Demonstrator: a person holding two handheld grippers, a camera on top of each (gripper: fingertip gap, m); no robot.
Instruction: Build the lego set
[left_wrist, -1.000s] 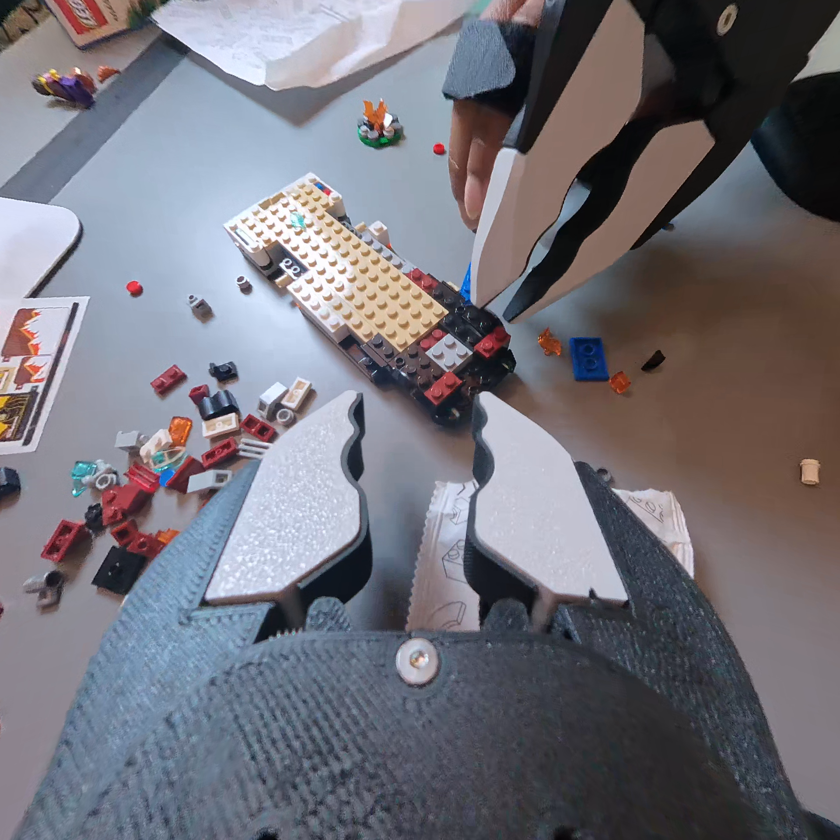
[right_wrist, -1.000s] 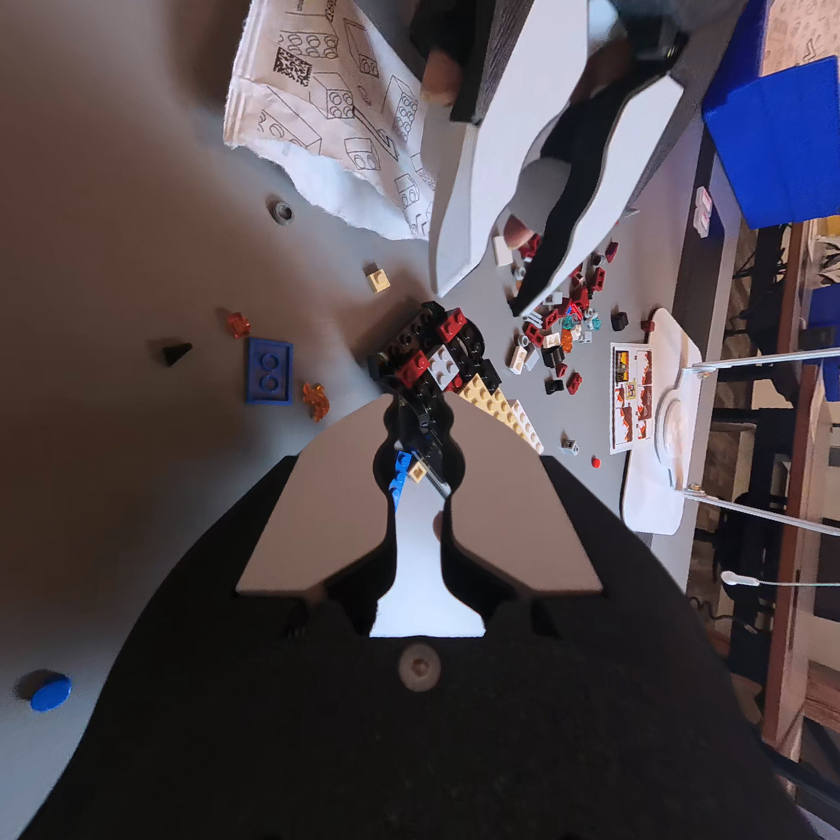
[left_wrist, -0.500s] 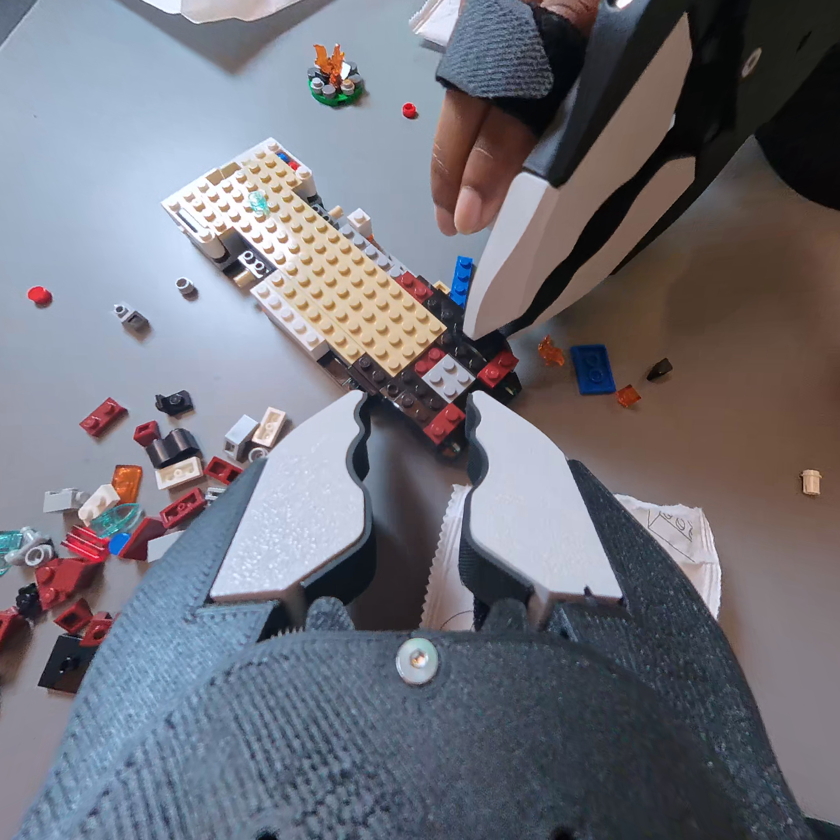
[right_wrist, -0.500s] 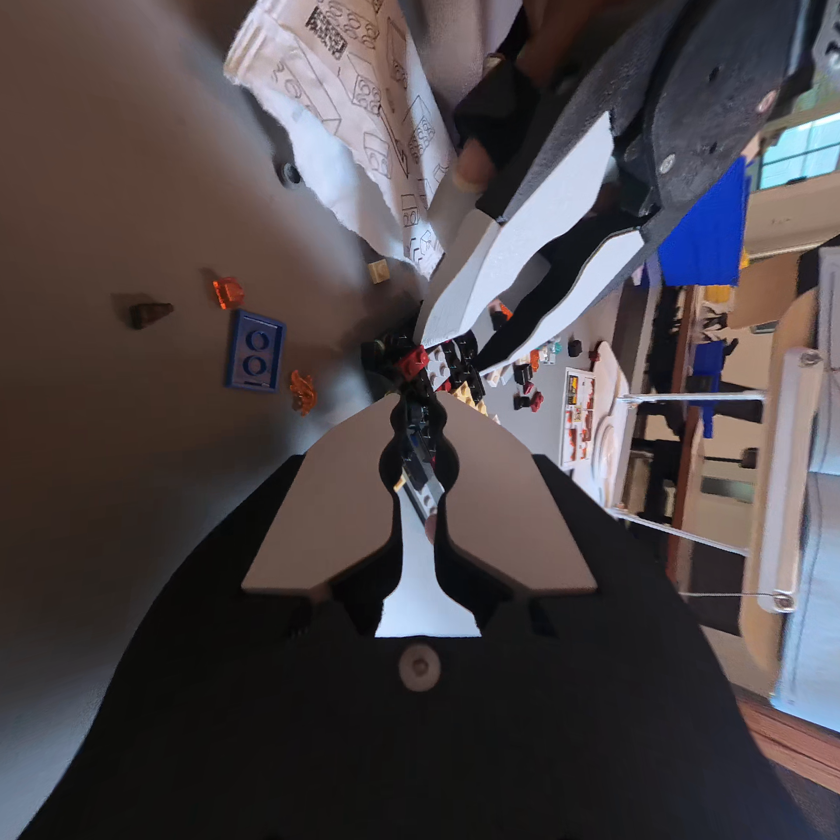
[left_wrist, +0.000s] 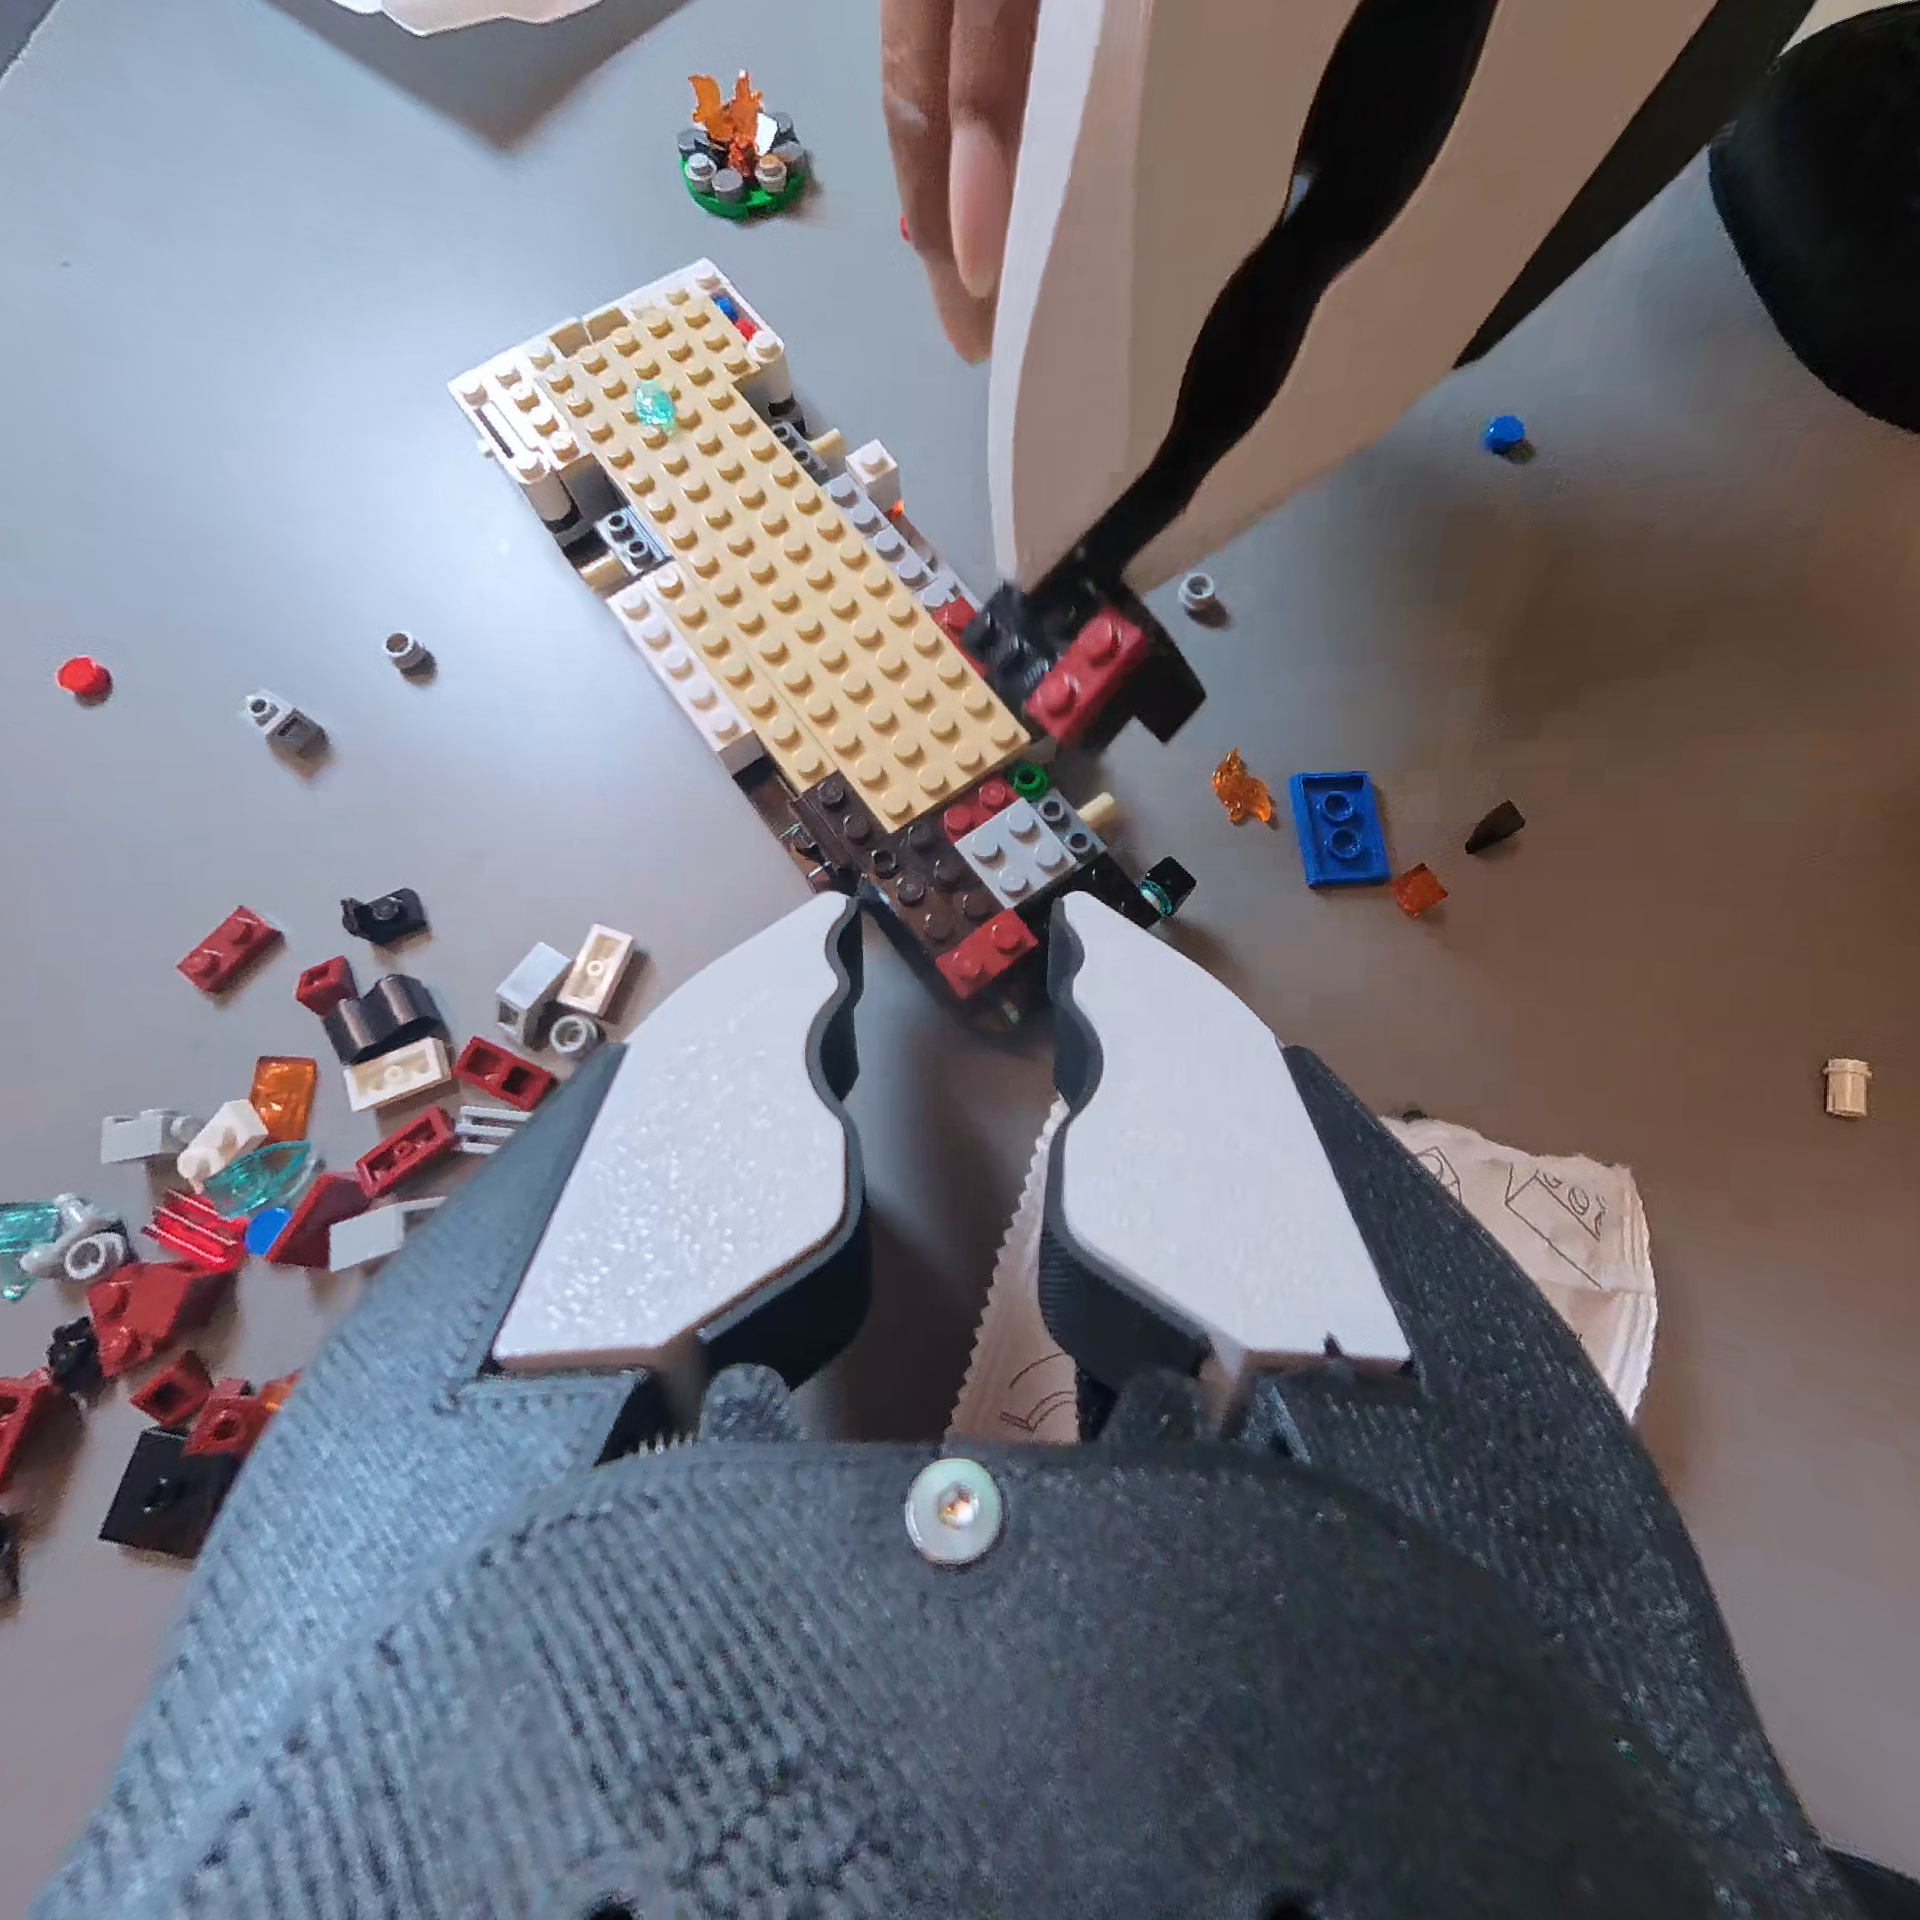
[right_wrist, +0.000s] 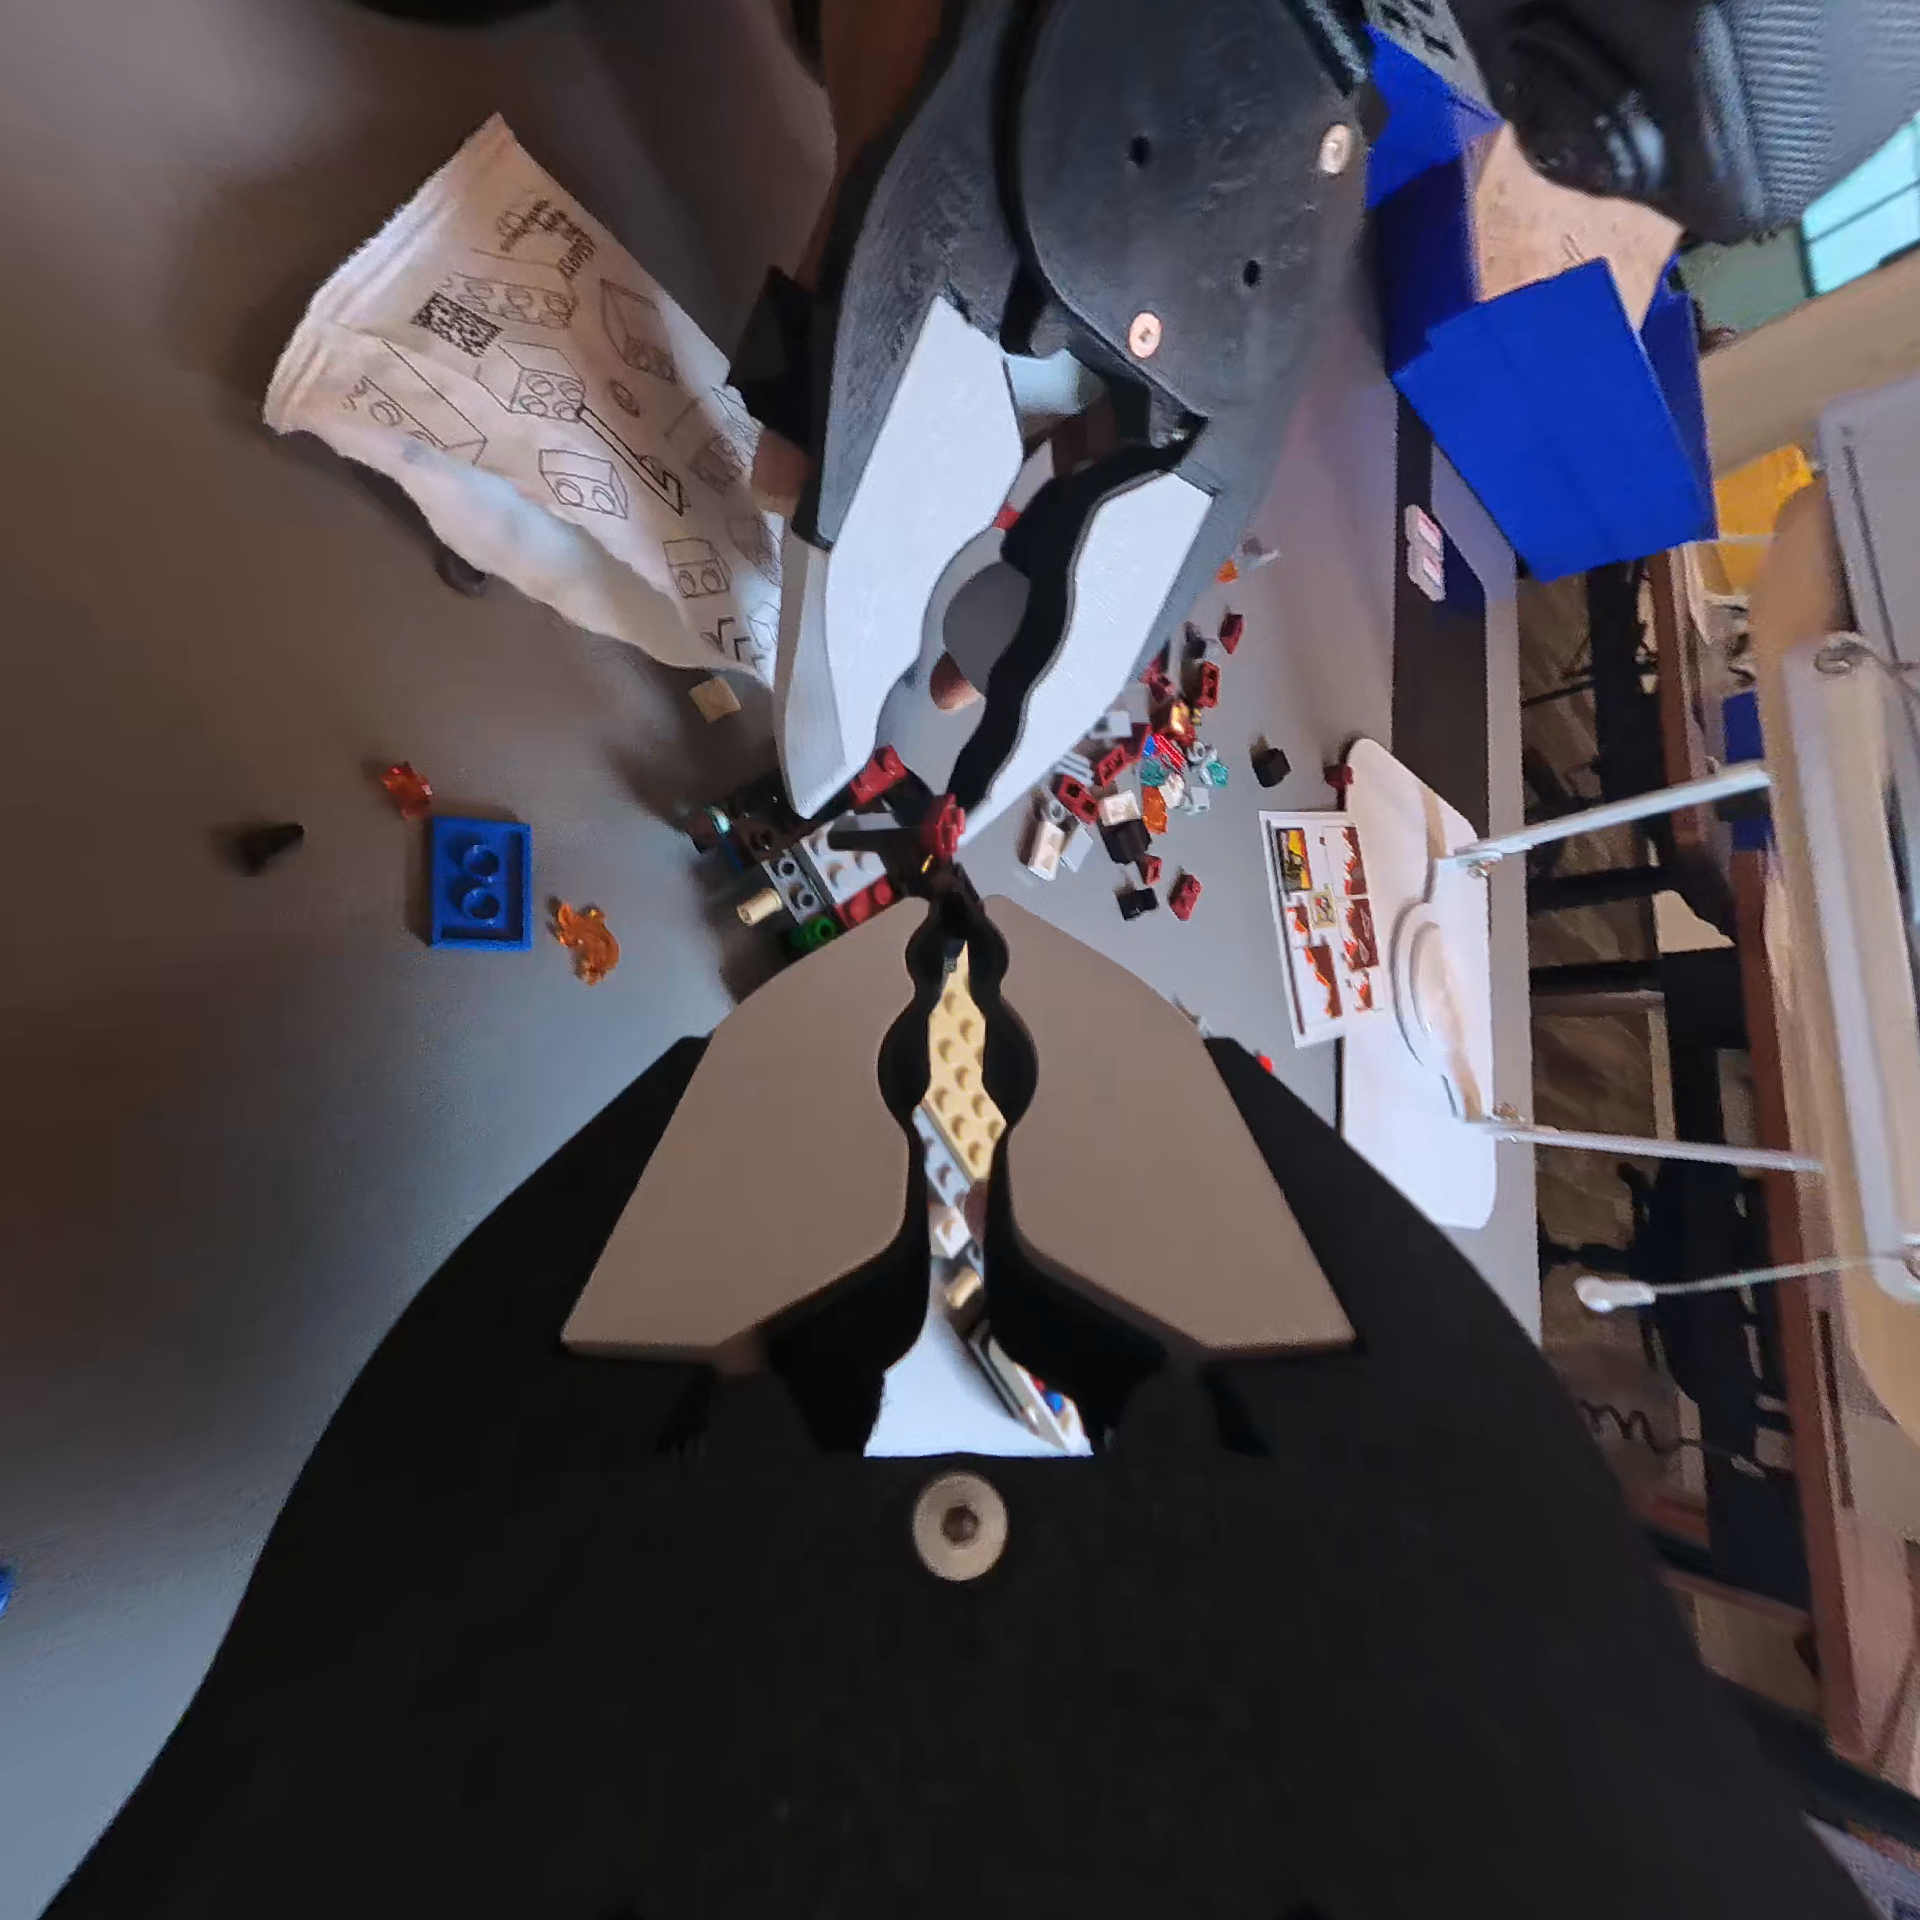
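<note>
Right gripper jaws clamp black-and-red brick chunk, detached at 2 o'clock of tan brick model; left gripper jaws clamp model's near end.

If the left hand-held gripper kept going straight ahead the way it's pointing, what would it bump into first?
Probably the brick model: its dark end with a dark red plate already sits between the left hand-held gripper fingertips.
</note>
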